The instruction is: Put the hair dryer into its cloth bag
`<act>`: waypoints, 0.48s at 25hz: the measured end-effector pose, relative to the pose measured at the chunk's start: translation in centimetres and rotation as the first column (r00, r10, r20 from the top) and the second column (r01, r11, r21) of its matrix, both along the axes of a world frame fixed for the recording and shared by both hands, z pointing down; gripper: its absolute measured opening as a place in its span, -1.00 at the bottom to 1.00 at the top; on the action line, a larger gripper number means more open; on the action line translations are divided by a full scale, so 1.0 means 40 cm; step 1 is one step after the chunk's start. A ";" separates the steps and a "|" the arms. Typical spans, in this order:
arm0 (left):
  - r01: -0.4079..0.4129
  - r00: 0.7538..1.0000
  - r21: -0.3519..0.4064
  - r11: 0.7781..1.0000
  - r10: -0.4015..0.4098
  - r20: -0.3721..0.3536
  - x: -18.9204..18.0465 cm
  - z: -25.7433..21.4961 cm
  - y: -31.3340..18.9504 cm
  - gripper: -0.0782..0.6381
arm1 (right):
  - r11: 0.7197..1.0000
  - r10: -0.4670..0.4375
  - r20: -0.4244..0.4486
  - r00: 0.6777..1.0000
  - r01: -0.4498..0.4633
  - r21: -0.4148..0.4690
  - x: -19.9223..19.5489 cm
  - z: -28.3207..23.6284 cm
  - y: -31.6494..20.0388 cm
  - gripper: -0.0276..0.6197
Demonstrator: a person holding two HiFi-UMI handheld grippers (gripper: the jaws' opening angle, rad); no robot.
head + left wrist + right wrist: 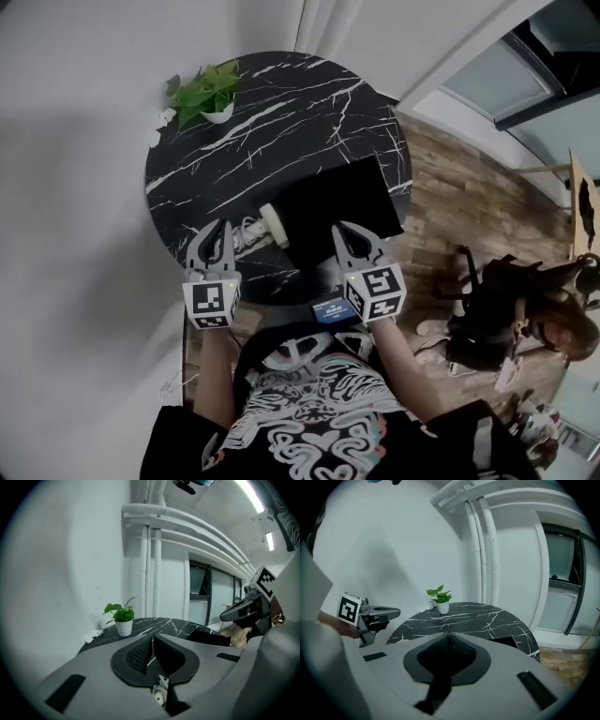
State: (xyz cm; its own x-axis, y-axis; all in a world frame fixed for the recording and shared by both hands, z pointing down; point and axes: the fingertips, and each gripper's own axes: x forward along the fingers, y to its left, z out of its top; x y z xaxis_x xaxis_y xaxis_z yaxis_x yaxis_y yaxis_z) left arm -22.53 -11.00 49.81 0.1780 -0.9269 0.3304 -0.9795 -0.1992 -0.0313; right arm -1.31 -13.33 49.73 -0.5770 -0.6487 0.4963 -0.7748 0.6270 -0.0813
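The white hair dryer [271,225] lies on the round black marble table [281,103] with its coiled cord [246,234] beside it. The black cloth bag [342,206] lies flat just to its right. My left gripper [214,232] hovers over the table's near edge, left of the dryer, shut and empty. My right gripper [345,232] is over the bag's near edge, also shut and empty. In the left gripper view the closed jaws [152,638] point across the table; a bit of the dryer [160,694] shows below them. The right gripper [448,634] also points across the table.
A small potted plant [211,94] stands at the table's far left edge, with crumpled white bits [167,117] beside it. A white wall [70,564] runs along the left. A person [534,323] sits on the wooden floor [469,206] at the right.
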 end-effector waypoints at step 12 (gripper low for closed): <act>-0.039 0.997 -0.046 0.998 0.042 0.071 0.035 0.067 0.047 -0.74 | 0.997 -0.058 0.017 0.998 0.058 -0.043 -0.016 0.036 0.023 -0.85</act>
